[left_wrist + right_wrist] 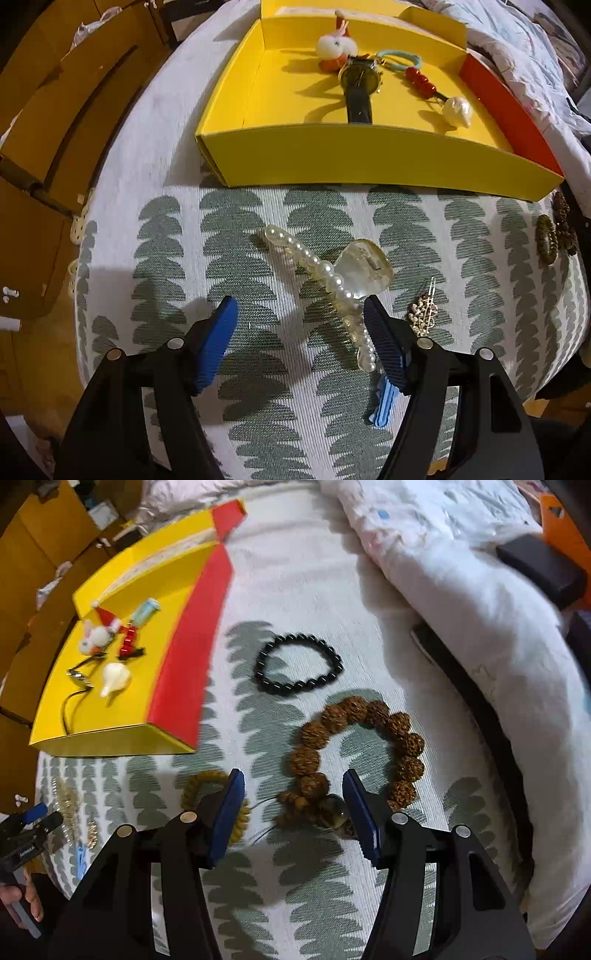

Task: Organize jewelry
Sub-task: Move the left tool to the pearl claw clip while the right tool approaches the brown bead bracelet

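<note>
Left wrist view: my left gripper (299, 314) hovers low over the leaf-patterned cloth (258, 206) with its jaws spread wide and gripping nothing. Between the blue pads (218, 339) lies a pearl hair claw clip (332, 284), running from 11 o'clock down to 5 o'clock, its lower end just beside the right pad. At 3 o'clock of the clip, near it, rests a gold rhinestone hairpin (424, 314); at 5 o'clock, partly under the right finger, lies a small blue clip (382, 404). The yellow box (369, 155) stands at 12 o'clock, open, with one red side wall. Inside it I see a black-strapped wristwatch (360, 83), a plush Santa rabbit charm (336, 46), a red bead charm on a turquoise loop (417, 79) and a white shell-like piece (457, 110).

Right wrist view: my right gripper (293, 797) also hovers with jaws wide and holding nothing. A brown rudraksha-seed bracelet (354, 746) lies ahead at 12 to 1 o'clock, its knotted end between the fingertips. An olive-yellow bead bracelet (207, 786) sits partly hidden behind the left finger at 10 o'clock. A black bead bracelet (297, 664) lies farther off at 12 o'clock, apart from the others, near the box's red wall. A white quilt (461, 602) is bunched at 2 o'clock.
</note>
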Demonstrator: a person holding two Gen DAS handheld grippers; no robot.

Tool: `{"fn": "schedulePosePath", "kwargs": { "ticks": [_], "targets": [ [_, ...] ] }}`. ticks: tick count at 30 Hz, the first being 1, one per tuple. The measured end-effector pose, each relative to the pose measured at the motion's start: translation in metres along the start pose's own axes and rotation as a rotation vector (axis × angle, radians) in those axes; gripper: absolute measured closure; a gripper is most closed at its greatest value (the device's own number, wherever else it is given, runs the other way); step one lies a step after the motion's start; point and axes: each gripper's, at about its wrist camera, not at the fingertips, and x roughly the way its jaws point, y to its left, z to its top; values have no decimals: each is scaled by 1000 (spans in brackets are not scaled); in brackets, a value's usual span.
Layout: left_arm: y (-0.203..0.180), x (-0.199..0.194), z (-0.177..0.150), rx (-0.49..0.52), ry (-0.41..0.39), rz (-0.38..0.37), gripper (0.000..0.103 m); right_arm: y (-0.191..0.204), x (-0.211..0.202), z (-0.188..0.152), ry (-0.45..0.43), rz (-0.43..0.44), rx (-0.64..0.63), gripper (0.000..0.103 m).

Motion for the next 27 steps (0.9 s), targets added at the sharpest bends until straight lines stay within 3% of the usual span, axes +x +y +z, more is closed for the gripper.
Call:
{"fn": "schedulePosePath", "kwargs": {
  "ticks": [7, 10, 13, 18, 27],
  "targets": [
    [-1, 6, 0, -4, 19, -6, 33, -11, 20, 2, 41, -37, 21, 47],
    [0, 7, 0, -7, 22, -12, 33, -6, 24, 3, 39, -64, 7, 55],
    [4, 9, 1, -18, 32, -29, 33, -3, 24, 5, 23, -67, 16, 79],
    [5, 14, 2, -21, 49, -35, 33, 5, 30, 5, 33, -107, -21, 79],
    [5, 20, 4, -30, 53, -97, 33, -3, 33, 2, 26, -67, -11, 79]
  ]
}}
